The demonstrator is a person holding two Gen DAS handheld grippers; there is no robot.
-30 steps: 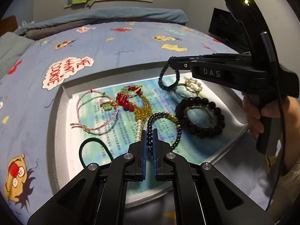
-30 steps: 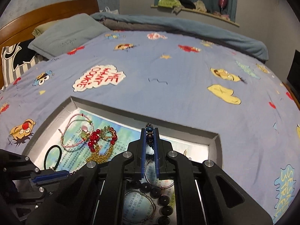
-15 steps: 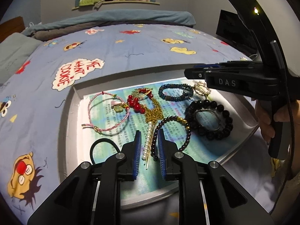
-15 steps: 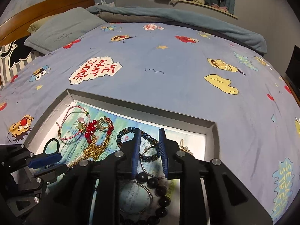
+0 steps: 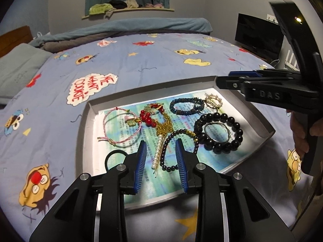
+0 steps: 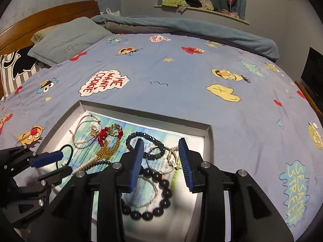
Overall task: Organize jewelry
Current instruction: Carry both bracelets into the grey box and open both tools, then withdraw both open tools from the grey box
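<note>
A shallow grey box (image 5: 86,129) lies on the bed and holds jewelry on a printed sheet. In it lie a pink cord bracelet (image 5: 119,127), a red bead and gold chain piece (image 5: 159,121), a dark blue beaded bracelet (image 5: 185,105), a big black bead bracelet (image 5: 220,135), a small dark pearl bracelet (image 5: 171,151) and a black hair tie (image 5: 113,157). My left gripper (image 5: 161,151) is open and empty above the pearl bracelet. My right gripper (image 6: 160,153) is open and empty above the blue bracelet (image 6: 141,139) and the black bead bracelet (image 6: 161,191).
The box sits on a blue cartoon bedsheet (image 6: 181,76). Pillows (image 6: 66,40) and a wooden headboard (image 6: 50,14) are at the far left. A dark screen (image 5: 258,34) stands beyond the bed at the right. A gold crown ring (image 5: 213,101) lies near the box's far corner.
Both grippers have opened and pulled back. The left one let go of the dark pearl bracelet and the right one let go of the blue bracelet; both now lie in the box.
</note>
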